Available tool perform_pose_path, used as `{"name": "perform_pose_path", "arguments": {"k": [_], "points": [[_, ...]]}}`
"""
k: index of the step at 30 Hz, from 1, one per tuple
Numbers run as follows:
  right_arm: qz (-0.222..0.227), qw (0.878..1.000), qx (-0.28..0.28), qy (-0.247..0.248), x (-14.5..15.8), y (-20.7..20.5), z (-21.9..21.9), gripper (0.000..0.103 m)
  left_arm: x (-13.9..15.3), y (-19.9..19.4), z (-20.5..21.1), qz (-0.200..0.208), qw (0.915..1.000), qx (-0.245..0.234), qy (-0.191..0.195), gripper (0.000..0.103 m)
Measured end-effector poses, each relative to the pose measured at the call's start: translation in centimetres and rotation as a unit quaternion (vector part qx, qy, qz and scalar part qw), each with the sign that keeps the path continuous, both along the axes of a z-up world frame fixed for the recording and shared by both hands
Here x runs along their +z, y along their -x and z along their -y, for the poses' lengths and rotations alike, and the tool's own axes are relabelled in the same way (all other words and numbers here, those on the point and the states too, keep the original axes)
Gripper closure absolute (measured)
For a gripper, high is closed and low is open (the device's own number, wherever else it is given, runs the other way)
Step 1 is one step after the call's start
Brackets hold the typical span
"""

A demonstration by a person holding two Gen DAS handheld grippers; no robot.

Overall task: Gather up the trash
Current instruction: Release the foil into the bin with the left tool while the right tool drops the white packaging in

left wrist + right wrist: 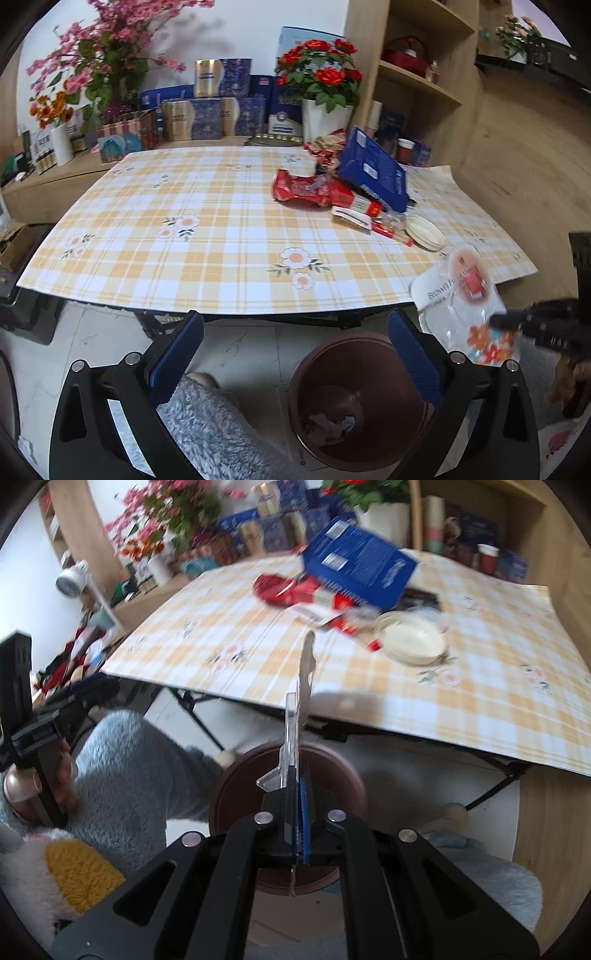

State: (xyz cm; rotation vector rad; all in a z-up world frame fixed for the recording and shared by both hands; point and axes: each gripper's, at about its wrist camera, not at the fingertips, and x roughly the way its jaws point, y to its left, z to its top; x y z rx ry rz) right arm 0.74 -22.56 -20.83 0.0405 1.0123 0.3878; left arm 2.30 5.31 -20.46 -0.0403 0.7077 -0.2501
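My right gripper (300,775) is shut on a flat clear plastic package (297,716), seen edge-on above the brown trash bin (229,794). In the left wrist view the same package (461,295) shows white with orange flowers, pinched by the right gripper (498,319) beside the table's front right edge. My left gripper (295,350) is open and empty, above the floor and the bin (303,387), which holds crumpled paper. Trash lies on the checked tablecloth (184,206): a red wrapper (303,188), a blue box (373,170), a red-white carton (354,210), a white lid (424,230).
Flower pots (325,107), gift boxes (214,118) and a wooden shelf (424,74) stand behind the table. The person's fluffy grey-clad legs (214,432) are beside the bin. Folding table legs (192,709) run under the table edge.
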Motion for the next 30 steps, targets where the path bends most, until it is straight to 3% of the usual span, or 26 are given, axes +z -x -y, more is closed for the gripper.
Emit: {"name": "perform_pose_path", "arguments": {"k": [5, 11, 18, 30], "points": [[-0.008, 0.999, 0.034, 0.013, -0.9, 0.5, -1.9, 0.097, -0.5, -0.2, -0.6, -0.007, 0.9998, 0.017, 0.012, 0.006], [-0.026, 0.999, 0.034, 0.001, -0.7, 1.0, -1.6, 0.097, -0.9, -0.7, -1.0, -0.021, 0.9992, 0.024, 0.023, 0.006], [-0.088, 0.996, 0.017, -0.005, -4.0, -0.4, -1.5, 0.097, -1.0, -0.8, -1.1, -0.024, 0.9988, 0.031, 0.028, 0.006], [-0.146, 0.983, -0.023, 0.110, -12.2, -4.5, -2.8, 0.097, -1.3, -1.2, -1.4, -0.030, 0.9983, 0.044, 0.025, 0.006]]}}
